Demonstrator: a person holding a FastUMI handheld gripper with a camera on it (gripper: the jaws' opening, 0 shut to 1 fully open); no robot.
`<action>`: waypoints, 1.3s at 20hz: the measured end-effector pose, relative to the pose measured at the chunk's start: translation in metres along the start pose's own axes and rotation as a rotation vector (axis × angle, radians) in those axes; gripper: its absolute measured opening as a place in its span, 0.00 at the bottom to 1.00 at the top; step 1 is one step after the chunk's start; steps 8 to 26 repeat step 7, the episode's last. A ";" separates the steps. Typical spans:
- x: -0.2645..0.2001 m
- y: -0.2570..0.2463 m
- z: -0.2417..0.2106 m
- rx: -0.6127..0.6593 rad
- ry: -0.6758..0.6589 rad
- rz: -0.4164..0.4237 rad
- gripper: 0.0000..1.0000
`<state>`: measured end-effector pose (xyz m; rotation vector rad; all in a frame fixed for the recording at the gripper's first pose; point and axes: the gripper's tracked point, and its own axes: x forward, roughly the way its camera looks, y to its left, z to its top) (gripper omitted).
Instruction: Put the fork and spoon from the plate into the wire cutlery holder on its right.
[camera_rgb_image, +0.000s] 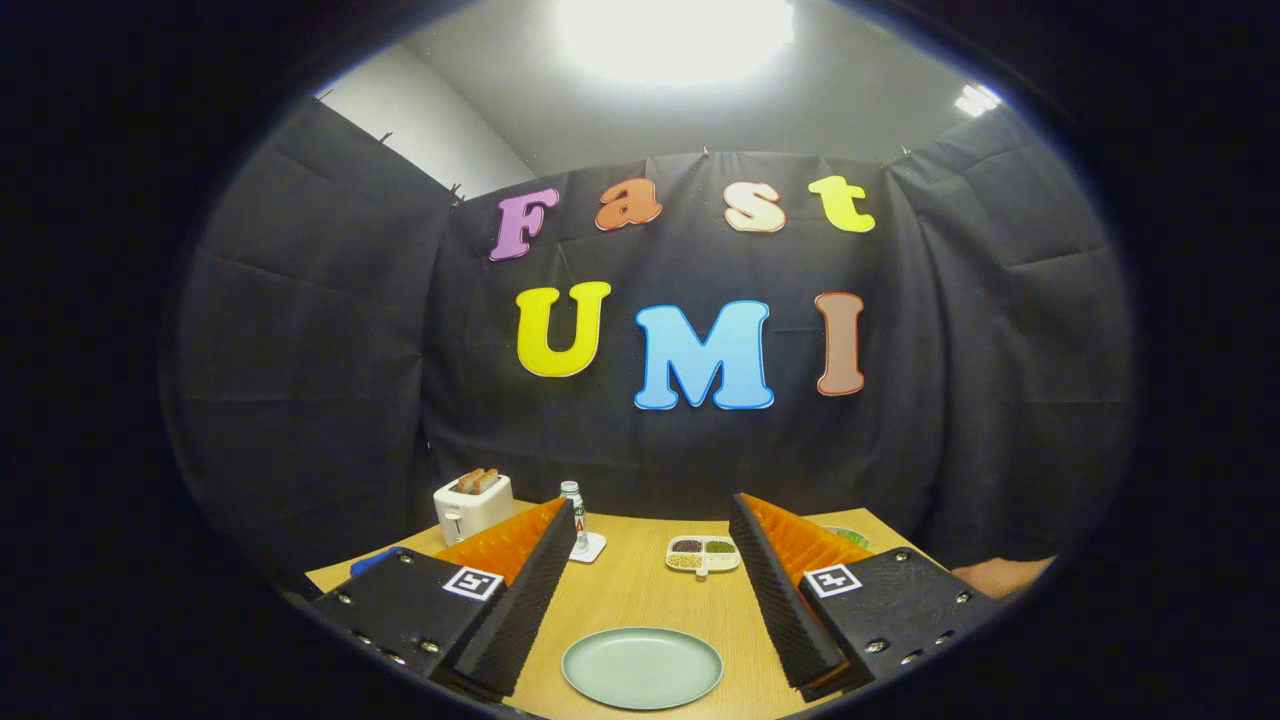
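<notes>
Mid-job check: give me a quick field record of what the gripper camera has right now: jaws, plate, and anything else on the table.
jaws: gripper open, holding nothing
plate: pale green, on the wooden table, between the jaws; no fork or spoon seen on it
beyond jaws: divided snack dish; small bottle on a white coaster
far left: white toaster with toast in its slots
wire holder: not made out

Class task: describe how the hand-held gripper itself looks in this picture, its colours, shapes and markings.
The hand-held gripper has two wedge-shaped fingers with black ribbed foam pads on their inner faces and orange ridged plastic behind. Each sits on a black block fixed with silver screws, and each block carries a square black-and-white marker.
</notes>
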<state>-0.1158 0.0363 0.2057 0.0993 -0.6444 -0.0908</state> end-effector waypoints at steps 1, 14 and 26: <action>0.000 0.002 -0.003 0.001 0.012 0.006 0.94; -0.003 0.017 0.002 0.009 -0.001 0.050 0.94; -0.003 0.017 0.002 0.009 -0.001 0.050 0.94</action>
